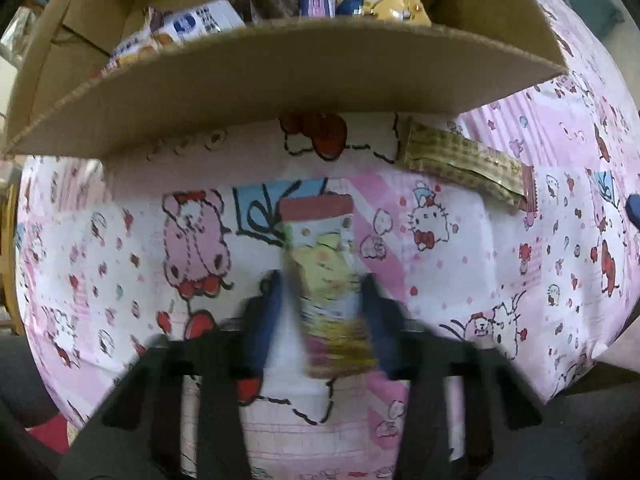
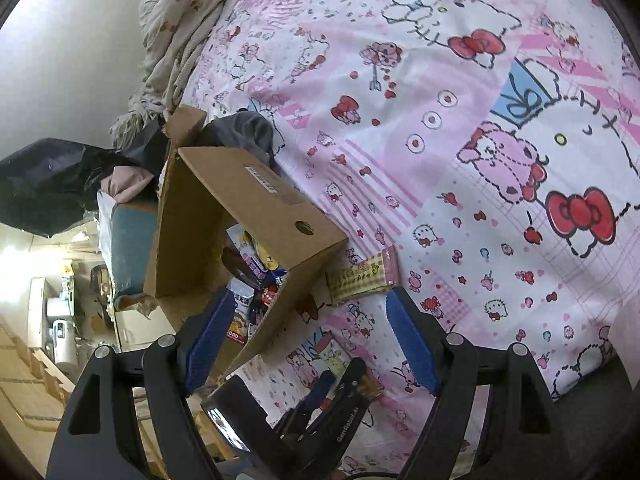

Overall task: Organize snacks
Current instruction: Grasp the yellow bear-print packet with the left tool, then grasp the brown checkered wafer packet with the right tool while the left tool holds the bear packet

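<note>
the left gripper [image 1: 326, 312] points down at the bed and has its blue fingers [image 1: 276, 312] pressed against both sides of a snack packet [image 1: 324, 276], a yellow and green pack with a red top band, blurred in the left wrist view. the packet lies on the bedsheet [image 1: 500, 272], which is pink and white with cartoon cats and bows. just beyond the packet stands the near wall of the cardboard box [image 1: 280, 88], with a narrow strip of bare sheet between box and packet.

the right gripper [image 2: 316, 332] hangs above with its jaws wide apart and nothing between its pads. from its view the left gripper [image 2: 344, 380] sits low in the frame, near the box's open corner.

inside the box at least five wrapped snacks show, piled together; the exact count cannot be told. outside it two snacks lie on the sheet: the one in the left gripper, and one checked wafer packet [image 1: 464, 164], tan with a pink end, resting just beside the box's right corner.

to the right of the box the sheet [image 2: 480, 140] is broad and bare. the bed's edge runs close behind the left gripper. a rumpled blanket [image 2: 180, 32] lies at the far end.
</note>
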`<state>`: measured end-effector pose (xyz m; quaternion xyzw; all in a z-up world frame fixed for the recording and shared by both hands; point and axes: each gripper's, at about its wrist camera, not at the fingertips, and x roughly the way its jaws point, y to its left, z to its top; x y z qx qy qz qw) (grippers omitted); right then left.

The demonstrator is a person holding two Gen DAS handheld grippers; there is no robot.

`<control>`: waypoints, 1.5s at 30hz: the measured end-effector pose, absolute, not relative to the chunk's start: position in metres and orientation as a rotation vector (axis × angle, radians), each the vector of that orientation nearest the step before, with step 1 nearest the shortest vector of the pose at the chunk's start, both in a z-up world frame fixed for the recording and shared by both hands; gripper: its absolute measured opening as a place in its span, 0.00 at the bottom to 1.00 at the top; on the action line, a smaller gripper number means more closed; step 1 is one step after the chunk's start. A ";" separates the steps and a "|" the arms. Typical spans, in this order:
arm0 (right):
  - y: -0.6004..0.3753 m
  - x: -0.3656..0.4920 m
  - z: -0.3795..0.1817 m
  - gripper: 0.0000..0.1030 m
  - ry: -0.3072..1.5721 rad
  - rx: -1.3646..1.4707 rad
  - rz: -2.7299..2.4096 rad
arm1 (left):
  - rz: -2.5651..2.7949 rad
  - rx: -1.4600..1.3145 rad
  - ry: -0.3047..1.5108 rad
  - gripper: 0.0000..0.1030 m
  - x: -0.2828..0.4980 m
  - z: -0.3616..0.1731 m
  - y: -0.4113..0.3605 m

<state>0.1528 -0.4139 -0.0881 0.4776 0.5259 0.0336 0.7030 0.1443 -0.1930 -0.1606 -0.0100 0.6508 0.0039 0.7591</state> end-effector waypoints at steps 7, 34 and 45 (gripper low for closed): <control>-0.408 0.155 -0.095 0.79 1.207 1.031 0.064 | -0.025 -0.020 1.437 0.22 0.147 -0.151 -0.173; -0.346 0.162 -0.094 0.78 1.312 0.355 0.037 | -0.090 -0.120 1.195 0.22 0.129 -0.048 -0.016; -0.299 0.187 -0.122 0.78 1.397 -0.098 0.073 | -0.078 -0.296 1.236 0.22 0.135 -0.051 0.015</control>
